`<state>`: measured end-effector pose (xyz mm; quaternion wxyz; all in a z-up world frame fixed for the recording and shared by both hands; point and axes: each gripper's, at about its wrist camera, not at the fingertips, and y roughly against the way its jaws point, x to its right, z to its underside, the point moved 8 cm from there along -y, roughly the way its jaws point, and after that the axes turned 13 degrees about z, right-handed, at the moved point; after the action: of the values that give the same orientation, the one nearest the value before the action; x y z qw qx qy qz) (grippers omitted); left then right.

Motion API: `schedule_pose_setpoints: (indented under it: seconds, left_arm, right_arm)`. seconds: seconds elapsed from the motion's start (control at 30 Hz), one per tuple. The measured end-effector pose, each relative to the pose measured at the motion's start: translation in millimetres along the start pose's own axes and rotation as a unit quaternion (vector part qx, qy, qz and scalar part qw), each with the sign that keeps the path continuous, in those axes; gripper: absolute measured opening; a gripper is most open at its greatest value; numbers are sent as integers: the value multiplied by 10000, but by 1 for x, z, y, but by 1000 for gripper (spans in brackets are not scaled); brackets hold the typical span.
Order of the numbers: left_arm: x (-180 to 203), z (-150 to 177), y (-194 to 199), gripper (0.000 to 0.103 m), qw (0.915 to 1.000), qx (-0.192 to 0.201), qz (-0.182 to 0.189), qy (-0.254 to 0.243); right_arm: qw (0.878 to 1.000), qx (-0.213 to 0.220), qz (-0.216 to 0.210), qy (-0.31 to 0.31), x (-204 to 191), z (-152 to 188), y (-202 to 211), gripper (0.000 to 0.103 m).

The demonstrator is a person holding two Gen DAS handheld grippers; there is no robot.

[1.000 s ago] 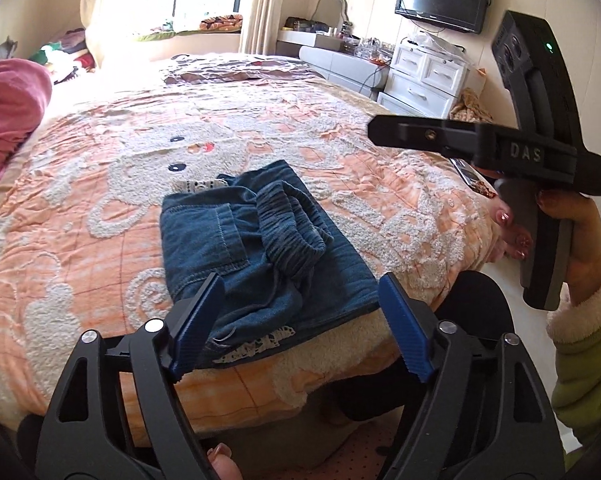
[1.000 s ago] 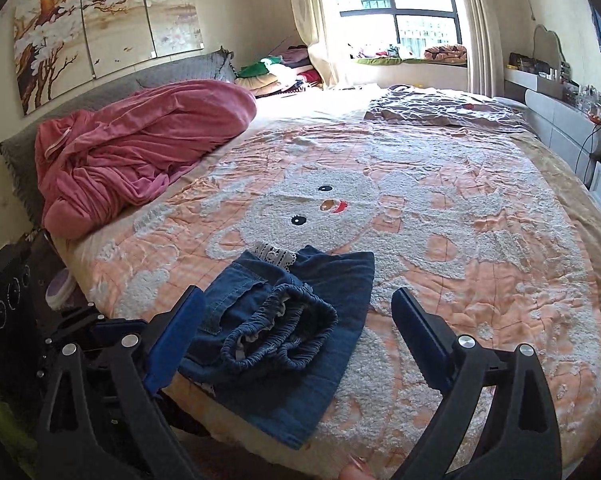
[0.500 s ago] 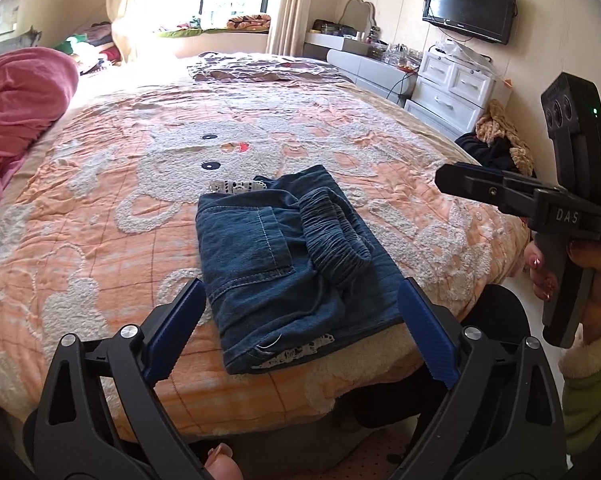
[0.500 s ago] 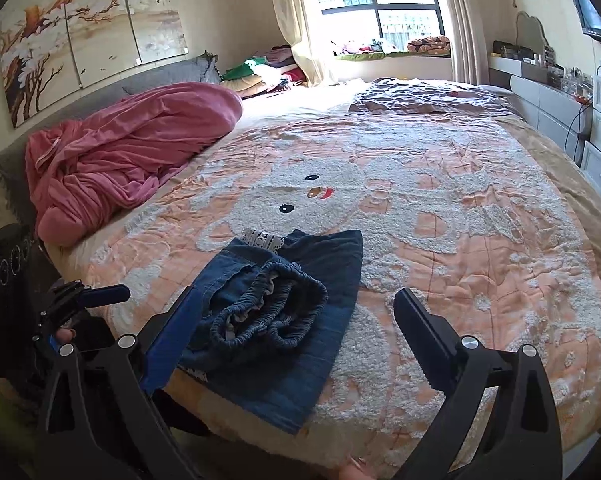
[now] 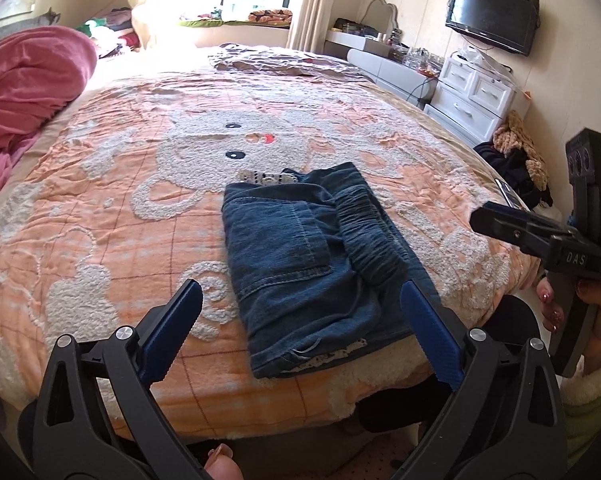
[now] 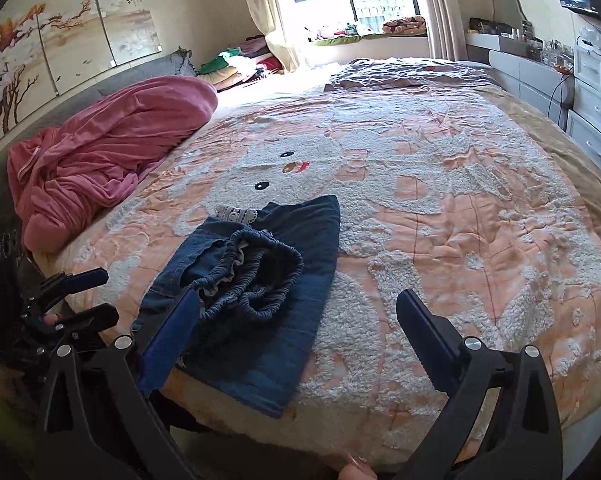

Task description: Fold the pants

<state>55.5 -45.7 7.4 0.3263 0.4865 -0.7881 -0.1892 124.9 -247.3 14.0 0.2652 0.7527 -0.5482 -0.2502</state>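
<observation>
Both my grippers have backed off over the last second. Left gripper (image 5: 296,332) is spread wide, holding nothing, pulled toward 6 o'clock. The pants (image 5: 316,256) sit folded near the bed (image 5: 100,208) edge, waistband bunched on top. Right gripper (image 6: 296,340) is spread too, empty. Fold looks basically done.

Left tool (image 5: 298,330): both blue-padded fingers spread wide apart, nothing held between them; a fingertip of the operator's left hand (image 5: 220,462) shows at the lower frame edge beneath it.

Right tool (image 6: 298,338): fingers likewise spread wide, gripping nothing. In the left wrist view it appears side-on at the right edge, held level, with the right hand (image 5: 592,320) wrapped around its handle, painted nails visible, and a fleecy cuff with green sleeve at the wrist.
</observation>
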Motion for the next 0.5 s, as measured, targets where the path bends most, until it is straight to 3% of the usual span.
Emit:
schedule_pose_setpoints:
  seconds: [0.5]
  left_arm:
    - [-46, -3, -38, 93, 9983, -201, -293, 472]
  right_arm:
    - [9977, -637, -50, -237, 3, 20, -50, 98]
